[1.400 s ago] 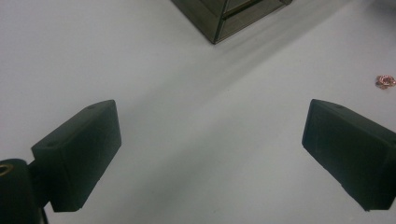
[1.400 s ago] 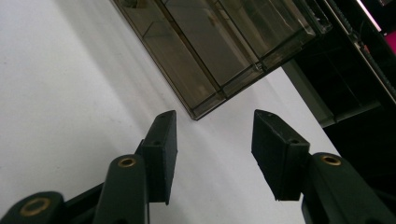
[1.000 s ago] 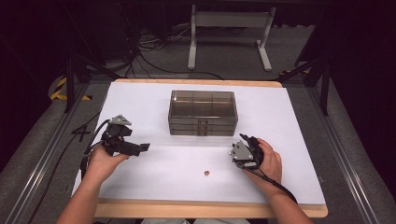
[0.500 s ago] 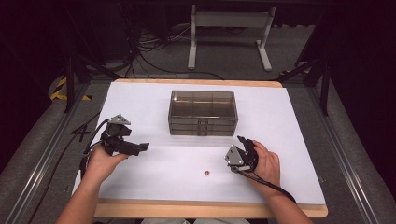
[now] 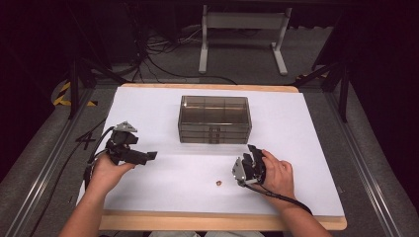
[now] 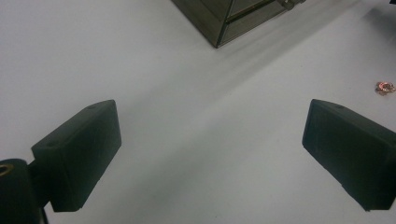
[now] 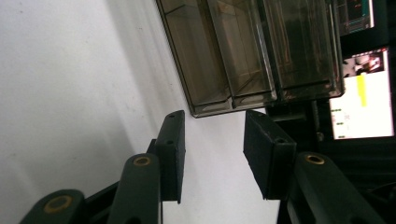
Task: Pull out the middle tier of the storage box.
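Note:
A smoky, see-through drawer box [image 5: 214, 118] stands mid-table on the white mat; its corner [image 6: 229, 18] and its drawers [image 7: 247, 51] also appear in the gripper views. A tiny copper ring [image 5: 216, 183] lies on the mat in front of it, seen at the right edge [image 6: 385, 87] of the left gripper view. My left gripper [image 5: 149, 156] hovers at the table's left, pointing right, open wide with nothing between the jaws [image 6: 210, 154]. My right gripper [image 5: 253, 154] is just right of the ring, rolled on its side, open with a narrow empty gap [image 7: 212, 149], pointing at the box.
The white mat [image 5: 306, 128] covers a wooden table whose front edge [image 5: 222, 222] is near the person. Cables and a metal stand [image 5: 242, 29] sit on the floor beyond. A lit monitor [image 7: 362, 70] shows past the box in the right gripper view.
The right hand has slid its gripper left and slightly toward the person, closer to the ring, while rolling it over. The left gripper has stayed put.

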